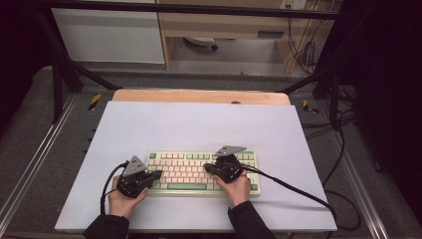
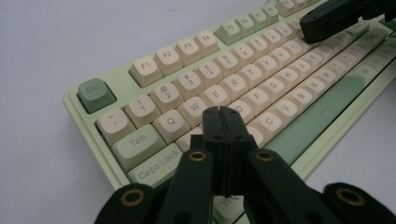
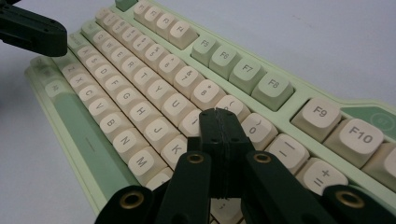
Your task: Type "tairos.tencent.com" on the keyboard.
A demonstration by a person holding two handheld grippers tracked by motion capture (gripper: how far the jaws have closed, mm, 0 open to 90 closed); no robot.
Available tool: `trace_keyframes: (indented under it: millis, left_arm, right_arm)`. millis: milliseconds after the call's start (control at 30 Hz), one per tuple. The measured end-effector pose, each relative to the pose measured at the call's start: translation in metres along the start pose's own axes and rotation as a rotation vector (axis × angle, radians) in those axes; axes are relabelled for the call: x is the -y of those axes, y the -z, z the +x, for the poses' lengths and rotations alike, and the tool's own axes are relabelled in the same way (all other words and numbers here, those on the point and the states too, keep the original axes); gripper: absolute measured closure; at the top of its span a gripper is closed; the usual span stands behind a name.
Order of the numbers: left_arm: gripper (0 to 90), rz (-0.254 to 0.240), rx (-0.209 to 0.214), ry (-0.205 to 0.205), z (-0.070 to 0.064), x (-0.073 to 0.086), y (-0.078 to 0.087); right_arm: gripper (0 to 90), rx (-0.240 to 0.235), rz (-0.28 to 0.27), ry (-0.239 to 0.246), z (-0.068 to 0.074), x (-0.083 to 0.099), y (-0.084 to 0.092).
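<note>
- Keyboard (image 1: 199, 172), pale green with cream keys, lies near my edge of the white sheet (image 1: 199, 124), long side running left to right.
- My left gripper (image 1: 158, 175) has its jaws pressed together with nothing between them; its tip hangs over the keyboard's left end, above the keys right of Caps Lock (image 2: 152, 164) in the left gripper view.
- My right gripper (image 1: 206, 168) is likewise closed on nothing, its tip over the right half of the letter keys, close to K (image 3: 179, 148) in the right gripper view.
- I cannot tell whether either tip touches a key.
- Both tips point inward at each other, with several key columns between them.
- Wide bare sheet lies beyond the keyboard and to both sides; a narrower strip lies between it and the near edge.
- Sheet covers a wooden tabletop (image 1: 199, 96), whose far edge shows.
- Grey floor, black frame bars and loose cables (image 1: 343, 144) surround the table.
</note>
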State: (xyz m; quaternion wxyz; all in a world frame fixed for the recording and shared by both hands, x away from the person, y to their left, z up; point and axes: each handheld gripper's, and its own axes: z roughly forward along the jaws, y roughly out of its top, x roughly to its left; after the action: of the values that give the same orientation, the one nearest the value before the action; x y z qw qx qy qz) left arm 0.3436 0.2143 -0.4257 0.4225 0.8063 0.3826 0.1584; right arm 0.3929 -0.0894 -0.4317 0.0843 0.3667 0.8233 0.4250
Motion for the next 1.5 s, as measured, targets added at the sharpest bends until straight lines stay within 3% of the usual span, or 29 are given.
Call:
trace_keyframes:
  millis: [400,867,1500]
  left_arm:
    - [90.0,0.000,-0.001,-0.003,0.000,0.000,0.000]
    - [90.0,-0.006,-0.001,-0.002,0.000,-0.001,0.001]
    - [90.0,0.000,-0.006,-0.006,-0.003,-0.005,-0.003]
  right_arm:
    - [90.0,0.000,0.006,0.009,0.001,0.001,0.000]
    - [90.0,-0.005,-0.007,0.045,0.003,-0.004,0.031]
    - [90.0,-0.013,-0.013,0.030,-0.008,0.016,0.057]
